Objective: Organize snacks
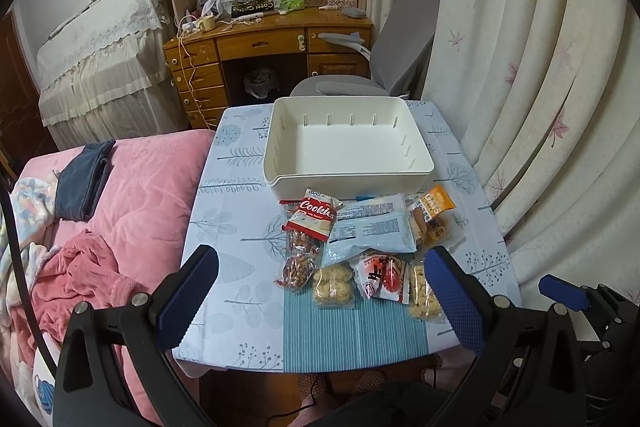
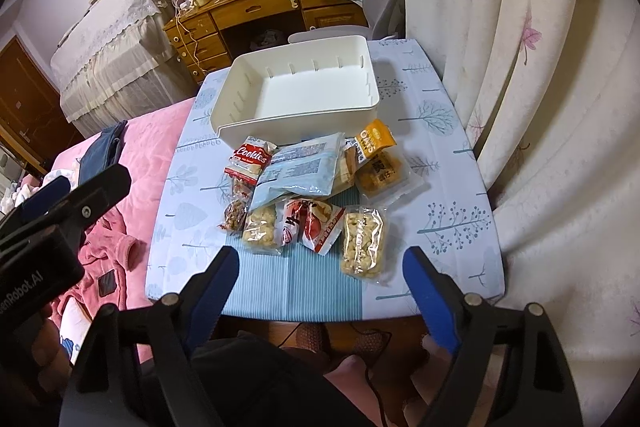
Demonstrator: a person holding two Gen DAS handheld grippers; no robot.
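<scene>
— Two grippers, left gripper and right gripper, both spread wide, holding nothing!
— And the snack packets?
— Piled on the table, touching the white bin's near wall (bin bare inside).
— Obstacles?
— Pink bed left, curtain right, desk and grey chair behind.

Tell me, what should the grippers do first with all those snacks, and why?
Probably the right gripper should reach for the puffed rice bar nearest it: both grippers are open and hold nothing, and the white bin has no snacks inside.
</scene>
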